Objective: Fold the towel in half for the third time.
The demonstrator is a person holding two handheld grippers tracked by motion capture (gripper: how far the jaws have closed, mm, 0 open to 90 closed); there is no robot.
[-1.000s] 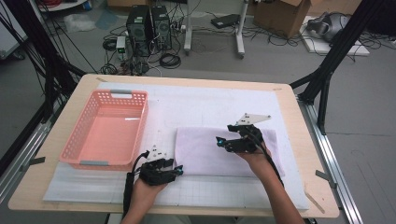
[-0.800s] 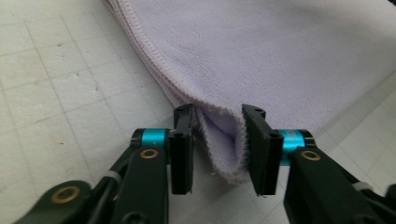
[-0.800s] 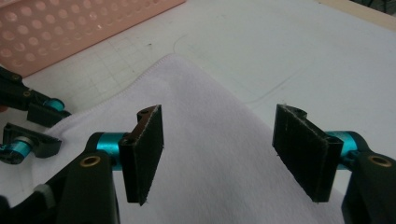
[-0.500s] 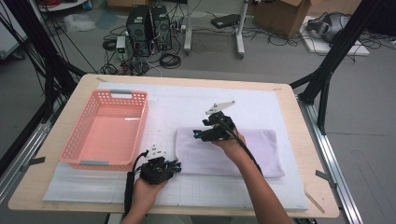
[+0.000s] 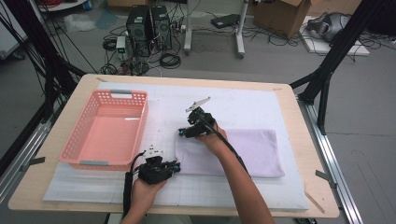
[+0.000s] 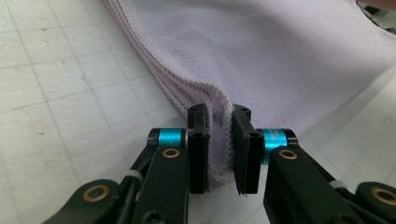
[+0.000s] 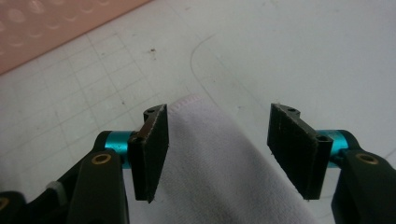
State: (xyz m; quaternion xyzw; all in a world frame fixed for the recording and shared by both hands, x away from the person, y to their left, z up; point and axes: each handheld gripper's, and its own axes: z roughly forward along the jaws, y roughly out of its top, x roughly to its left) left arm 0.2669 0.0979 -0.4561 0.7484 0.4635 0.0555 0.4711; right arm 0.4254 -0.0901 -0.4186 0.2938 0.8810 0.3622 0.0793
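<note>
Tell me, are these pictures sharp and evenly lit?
High view: soft, flat light, slight glare inside the pink basket. Left gripper view: the towel is crisp near the jaws. Right gripper view: the basket corner blurs at top left.

This is a lab or robotics test room, not a home. Bare grey floor (image 5: 355, 154) runs behind the wooden table (image 5: 289, 196), strewn with loose cables (image 5: 201, 44). Two black computer towers (image 5: 149, 25) stand on the floor beyond the table's far edge, with a small power unit (image 5: 121, 45) beside them. Black frame struts (image 5: 334, 60) rise at the table's left and right sides, metal rails (image 5: 338, 172) run along them, and a cardboard box (image 5: 280, 14) sits by the far wall. A white gridded mat (image 5: 261, 100) covers the tabletop
</note>
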